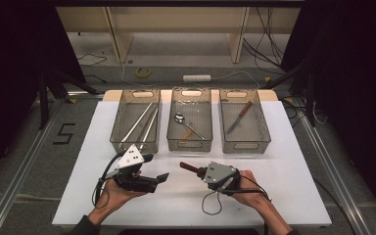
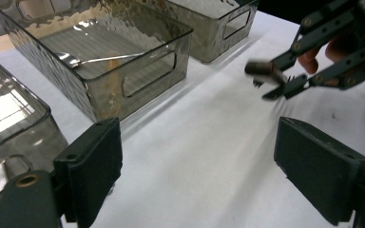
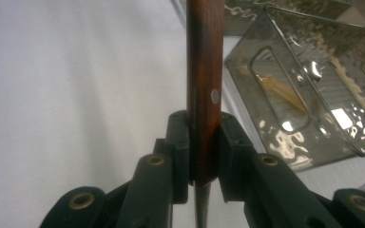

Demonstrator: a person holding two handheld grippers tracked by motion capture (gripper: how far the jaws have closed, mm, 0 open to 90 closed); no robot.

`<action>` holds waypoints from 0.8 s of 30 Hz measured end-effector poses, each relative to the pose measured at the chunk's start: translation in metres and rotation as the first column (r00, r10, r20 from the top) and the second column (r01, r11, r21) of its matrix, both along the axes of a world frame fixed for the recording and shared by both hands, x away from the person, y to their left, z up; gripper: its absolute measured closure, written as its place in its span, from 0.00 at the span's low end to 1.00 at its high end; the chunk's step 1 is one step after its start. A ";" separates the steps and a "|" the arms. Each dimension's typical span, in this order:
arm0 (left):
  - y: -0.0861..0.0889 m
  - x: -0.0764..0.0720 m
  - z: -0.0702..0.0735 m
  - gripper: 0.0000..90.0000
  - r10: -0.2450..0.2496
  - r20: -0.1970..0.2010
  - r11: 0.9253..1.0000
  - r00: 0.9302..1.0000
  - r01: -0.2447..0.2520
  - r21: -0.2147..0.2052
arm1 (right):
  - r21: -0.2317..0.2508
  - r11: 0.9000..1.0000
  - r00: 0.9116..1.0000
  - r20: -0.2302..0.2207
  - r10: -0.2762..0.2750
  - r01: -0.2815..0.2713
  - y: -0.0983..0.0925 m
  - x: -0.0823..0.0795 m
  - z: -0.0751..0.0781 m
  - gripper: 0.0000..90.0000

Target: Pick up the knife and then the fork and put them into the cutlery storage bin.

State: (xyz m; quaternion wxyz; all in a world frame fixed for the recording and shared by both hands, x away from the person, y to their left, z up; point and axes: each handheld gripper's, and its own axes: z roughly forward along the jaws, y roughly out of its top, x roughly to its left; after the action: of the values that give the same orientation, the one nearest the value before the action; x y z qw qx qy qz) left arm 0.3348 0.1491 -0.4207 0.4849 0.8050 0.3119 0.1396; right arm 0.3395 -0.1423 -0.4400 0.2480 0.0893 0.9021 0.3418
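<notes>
- Brown wood made the handle of the knife [image 3: 204, 71] that the right gripper [image 1: 199, 170] held, with its two black jaws squeezed tight on the handle from both sides.
- In the high view the wooden handle [image 1: 188, 167] stuck out of that gripper toward the left, above the white table [image 1: 284, 186], just in front of the middle bin.
- The knife's blade was hard to see. Only a thin dark bit showed below the jaws in the right gripper view.
- The left gripper [image 1: 152, 179] had its jaws wide apart with nothing between them, just bare table.
- In the left gripper view the other gripper and the knife handle [image 2: 262, 68] looked blurry, and a hand behind them was cut off at the edge.
- Three clear grey plastic bins stood in a row at the far side of the table.
- The left bin [image 1: 119, 128] held long silver chopsticks [image 1: 143, 122].
- The middle bin [image 1: 173, 142] held a shiny metal spoon [image 1: 179, 118] and another thing I could not make out.
- The right bin [image 1: 264, 137] held a second knife with a brown handle [image 1: 239, 117].
</notes>
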 end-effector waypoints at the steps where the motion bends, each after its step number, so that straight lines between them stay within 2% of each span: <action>1: 0.000 0.000 -0.002 0.18 0.004 -0.002 1.000 1.000 -0.004 0.000 | 0.012 1.000 1.000 -0.004 -0.010 0.010 -0.002 0.002 0.001 0.86; 16: 0.004 -0.004 -0.007 0.18 0.027 0.014 1.000 1.000 -0.027 0.012 | 0.102 0.991 0.996 -0.036 -0.086 0.089 -0.022 0.012 0.010 0.86; 24: 0.006 -0.006 -0.007 0.18 0.042 0.031 0.999 0.999 -0.042 0.008 | 0.167 0.972 0.985 -0.061 -0.160 0.168 -0.040 0.019 0.017 0.86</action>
State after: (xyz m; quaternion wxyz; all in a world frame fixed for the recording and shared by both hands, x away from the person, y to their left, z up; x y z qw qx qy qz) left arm 0.3293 0.1551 -0.4279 0.4830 0.7983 0.3205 0.1635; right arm 0.3590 -0.1819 -0.4233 0.2452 0.1924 0.8645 0.3943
